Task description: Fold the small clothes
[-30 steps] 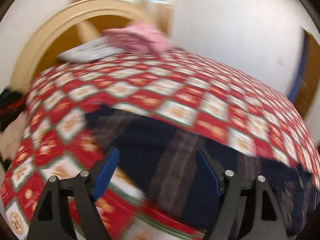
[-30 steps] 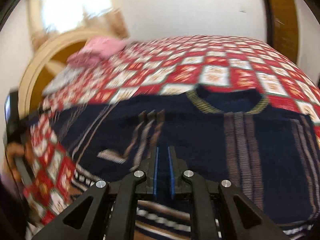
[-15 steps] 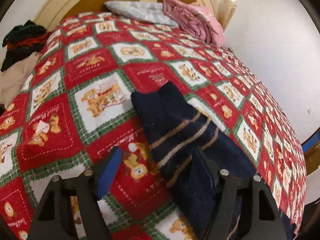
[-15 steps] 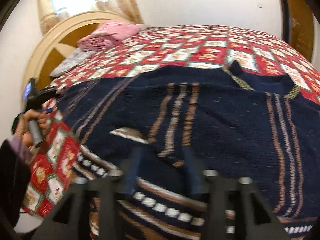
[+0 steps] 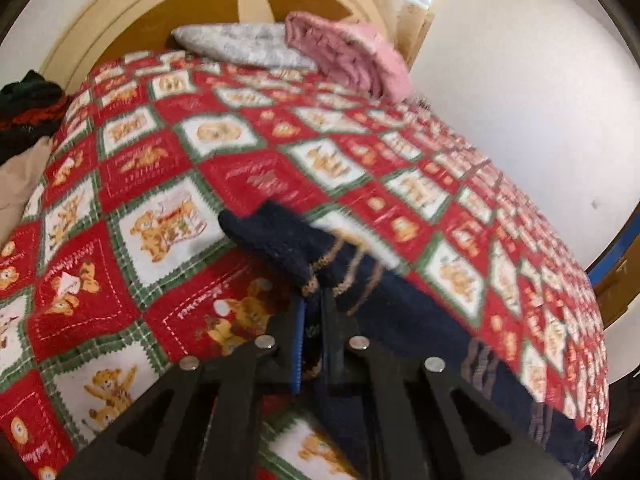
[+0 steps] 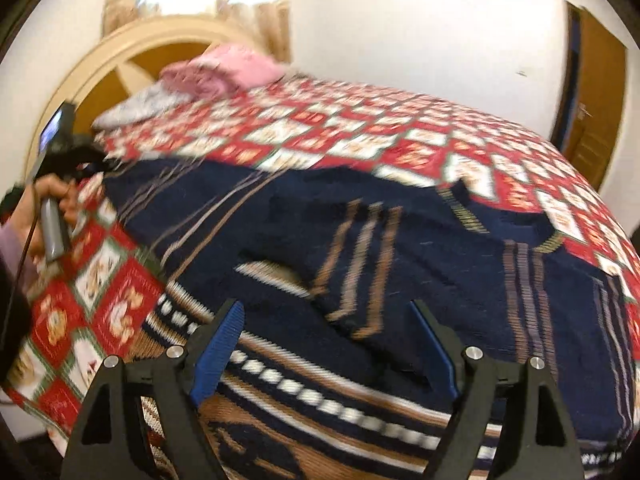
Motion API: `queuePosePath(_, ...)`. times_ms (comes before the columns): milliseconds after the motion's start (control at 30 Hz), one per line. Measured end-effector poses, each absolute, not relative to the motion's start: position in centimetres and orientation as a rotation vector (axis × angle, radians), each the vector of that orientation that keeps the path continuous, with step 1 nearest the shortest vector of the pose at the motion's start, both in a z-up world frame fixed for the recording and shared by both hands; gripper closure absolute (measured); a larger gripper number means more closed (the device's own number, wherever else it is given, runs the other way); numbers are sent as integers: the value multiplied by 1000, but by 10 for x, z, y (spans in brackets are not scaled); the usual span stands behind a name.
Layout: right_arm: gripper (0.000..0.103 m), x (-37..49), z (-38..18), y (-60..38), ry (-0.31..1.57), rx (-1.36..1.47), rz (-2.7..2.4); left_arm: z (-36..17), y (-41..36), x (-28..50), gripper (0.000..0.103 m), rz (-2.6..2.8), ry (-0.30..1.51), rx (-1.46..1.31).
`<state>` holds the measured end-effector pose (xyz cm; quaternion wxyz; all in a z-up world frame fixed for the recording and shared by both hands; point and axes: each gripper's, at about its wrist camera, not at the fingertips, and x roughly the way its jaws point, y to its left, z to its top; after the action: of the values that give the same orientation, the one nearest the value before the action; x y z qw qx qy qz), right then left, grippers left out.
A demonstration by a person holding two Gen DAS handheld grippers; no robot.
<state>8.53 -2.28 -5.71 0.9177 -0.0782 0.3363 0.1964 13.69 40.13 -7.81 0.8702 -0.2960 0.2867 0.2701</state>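
A navy knitted sweater (image 6: 400, 248) with tan stripes lies spread on the bed. Its sleeve (image 5: 296, 248) runs toward the headboard in the left wrist view. My left gripper (image 5: 313, 320) is shut on the sleeve near its striped cuff and holds it slightly off the quilt. It also shows at the far left of the right wrist view (image 6: 68, 160), held in a hand. My right gripper (image 6: 328, 344) is open and empty above the sweater's patterned hem (image 6: 320, 400).
The bed carries a red, white and green teddy-bear quilt (image 5: 160, 184). A grey pillow (image 5: 240, 44) and a folded pink blanket (image 5: 348, 52) lie by the wooden headboard (image 5: 192, 0). Dark and beige clothes (image 5: 24, 120) are piled at the left. A wooden door (image 6: 588, 104) is at the right.
My left gripper has closed on the sweater sleeve and lifted it a little. My right gripper, shut a second ago, has opened over the hem.
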Motion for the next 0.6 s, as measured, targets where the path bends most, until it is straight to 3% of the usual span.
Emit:
queuePosePath(167,20,86,-44,-74,681,-43,294,-34,352,138,96,459,531,-498)
queuePosePath(367,20,76,-31,-139,656,95,151,16,210,146,96,184,462,-247)
queuePosePath(600,20,64,-28,-187,651,200,60,-5,33,144,96,-181,525,-59)
